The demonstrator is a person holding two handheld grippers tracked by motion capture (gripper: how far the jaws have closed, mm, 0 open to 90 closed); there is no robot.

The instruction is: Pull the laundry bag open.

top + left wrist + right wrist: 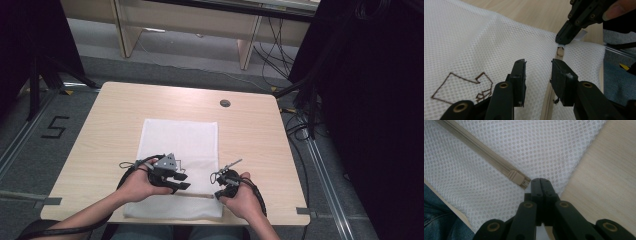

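Near table edge, right gripper (541, 181) seemingly pinching zipper pull (517, 178)

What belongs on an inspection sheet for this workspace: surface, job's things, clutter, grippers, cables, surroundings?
Surface: light wooden table, bare around the bag.
Job's things: white mesh bag lying flat; beige zipper, slider at its end.
Clutter: nothing seen.
Grippers: left gripper fingers open over the zipper; right gripper fingers shut on the pull tab.
Cables: black floor cables right of the table.
Surroundings: grey floor, marked 5; wooden furniture legs behind.
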